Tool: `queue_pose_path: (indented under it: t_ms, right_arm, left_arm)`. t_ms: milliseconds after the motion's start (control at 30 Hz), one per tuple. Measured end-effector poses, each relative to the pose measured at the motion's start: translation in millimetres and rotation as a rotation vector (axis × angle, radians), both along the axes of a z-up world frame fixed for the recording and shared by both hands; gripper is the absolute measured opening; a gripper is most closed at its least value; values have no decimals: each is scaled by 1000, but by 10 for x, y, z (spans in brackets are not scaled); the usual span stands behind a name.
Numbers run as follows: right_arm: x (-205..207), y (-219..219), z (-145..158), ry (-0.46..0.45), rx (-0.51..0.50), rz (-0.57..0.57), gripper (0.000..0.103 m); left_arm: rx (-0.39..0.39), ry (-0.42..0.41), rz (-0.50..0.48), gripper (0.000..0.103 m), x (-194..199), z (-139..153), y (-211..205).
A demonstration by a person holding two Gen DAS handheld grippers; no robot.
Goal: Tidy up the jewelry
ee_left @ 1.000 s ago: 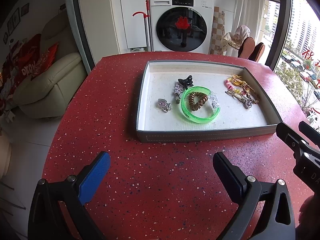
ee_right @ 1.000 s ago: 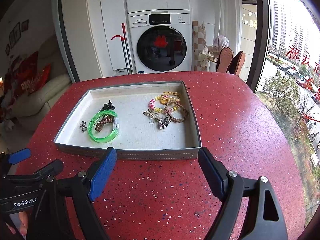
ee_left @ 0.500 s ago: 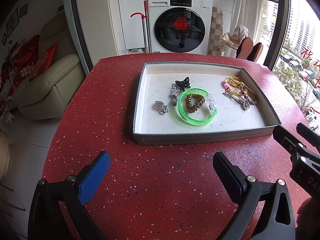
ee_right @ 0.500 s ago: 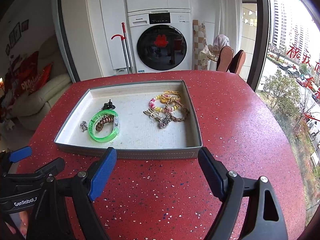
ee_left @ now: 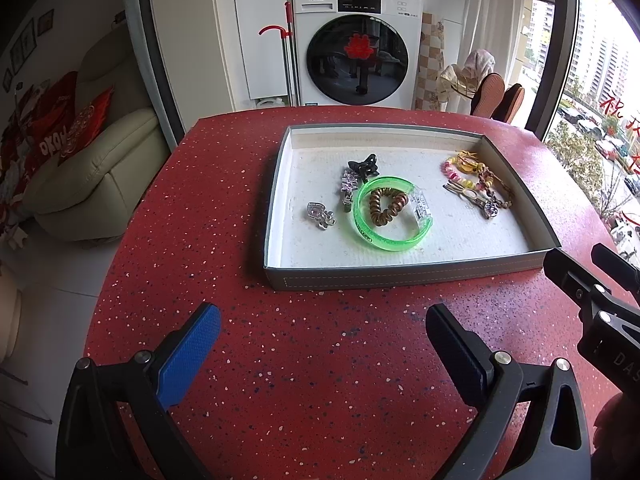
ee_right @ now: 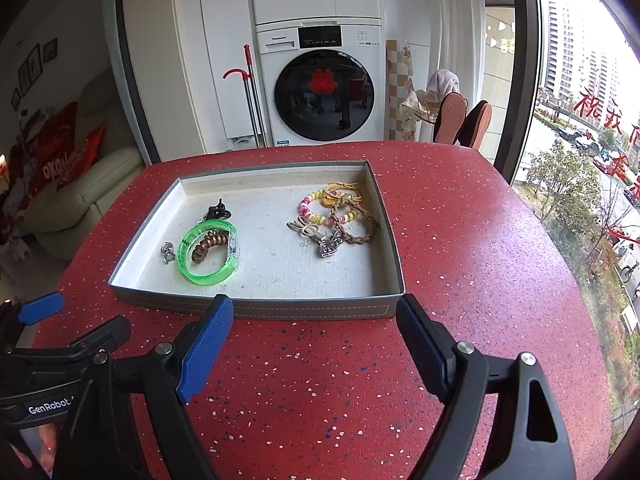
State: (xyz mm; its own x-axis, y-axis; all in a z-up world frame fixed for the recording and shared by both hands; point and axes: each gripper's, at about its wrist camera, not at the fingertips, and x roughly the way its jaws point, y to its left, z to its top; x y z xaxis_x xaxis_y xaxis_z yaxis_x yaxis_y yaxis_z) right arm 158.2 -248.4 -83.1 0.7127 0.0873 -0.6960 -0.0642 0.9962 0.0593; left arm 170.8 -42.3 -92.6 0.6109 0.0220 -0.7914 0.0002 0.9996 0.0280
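On the red speckled table [ee_left: 248, 360] a shallow grey tray [ee_right: 256, 312] serves as the reference point for all items noted. Every piece of jewelry visible lies inside the tray; none is seen on the table outside it. Toward the tray's left half rests a green bangle [ee_left: 394, 216] with a brown spiral hair tie [ee_left: 387, 206] lying within its ring. Just beyond the bangle, toward the tray's far wall, sit a black claw clip [ee_left: 363, 166] and a sparkly clip [ee_left: 349, 186]; a small silver charm [ee_left: 320, 215] lies apart to the bangle's left. Near the tray's right wall a second cluster is gathered: beaded bracelets [ee_right: 320, 208], a braided brown bracelet [ee_right: 360, 224] and a silver heart pendant [ee_right: 329, 247], overlapping one another. The two clusters suggest grouping by kind, though the pieces within each overlap. The left gripper [ee_left: 320, 332] hangs over bare table in front of the tray's near wall, fingers spread wide and holding nothing. The right gripper [ee_right: 312, 328] is likewise spread and empty, just short of the same wall. This arrangement fits either sorting under way or sorting completed with both tools drawn back.
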Motion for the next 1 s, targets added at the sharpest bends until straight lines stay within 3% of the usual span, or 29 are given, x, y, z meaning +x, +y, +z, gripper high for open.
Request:
queue_pose_path:
  t_ms: [1000]
  right_arm:
    - [7, -26, 53, -8, -2, 0, 86]
  left_arm:
    - [-1, -13, 1, 103, -1, 40, 41]
